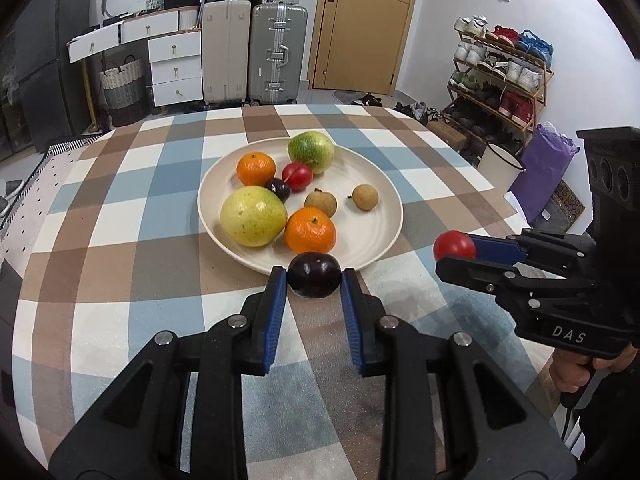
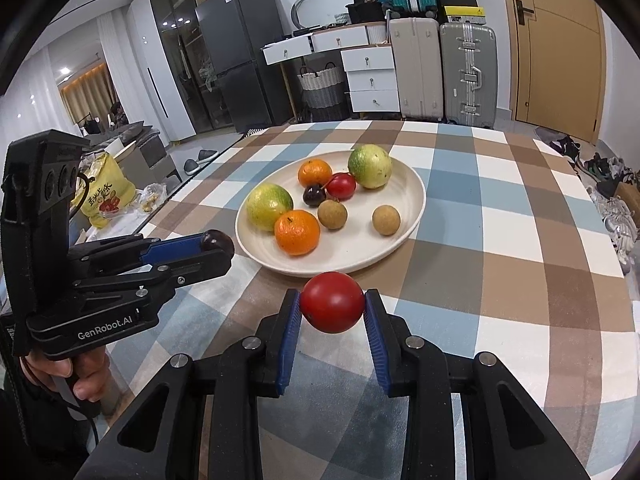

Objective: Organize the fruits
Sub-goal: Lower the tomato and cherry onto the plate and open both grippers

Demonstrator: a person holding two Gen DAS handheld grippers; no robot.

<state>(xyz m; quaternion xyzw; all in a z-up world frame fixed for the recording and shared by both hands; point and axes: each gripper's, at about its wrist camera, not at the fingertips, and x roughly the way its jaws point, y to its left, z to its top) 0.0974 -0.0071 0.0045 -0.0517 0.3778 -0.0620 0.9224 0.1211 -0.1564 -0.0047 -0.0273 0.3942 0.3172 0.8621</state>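
My left gripper (image 1: 314,278) is shut on a dark purple plum (image 1: 315,274) just before the near rim of a cream plate (image 1: 376,236). My right gripper (image 2: 332,302) is shut on a red fruit (image 2: 332,302), held above the cloth near the plate (image 2: 408,184). The plate holds two oranges (image 1: 310,229), two green-yellow fruits (image 1: 253,216), a small red fruit (image 1: 297,176), a dark cherry (image 1: 279,188) and two brown longans (image 1: 365,197). The right gripper also shows in the left wrist view (image 1: 454,254); the left one shows in the right wrist view (image 2: 220,246).
The table has a checked blue, brown and white cloth (image 1: 120,240). Beyond it stand suitcases (image 1: 276,54), white drawers (image 1: 176,66), a wooden door (image 1: 368,20) and a shoe rack (image 1: 504,72). A yellow bag (image 2: 104,192) lies left of the table.
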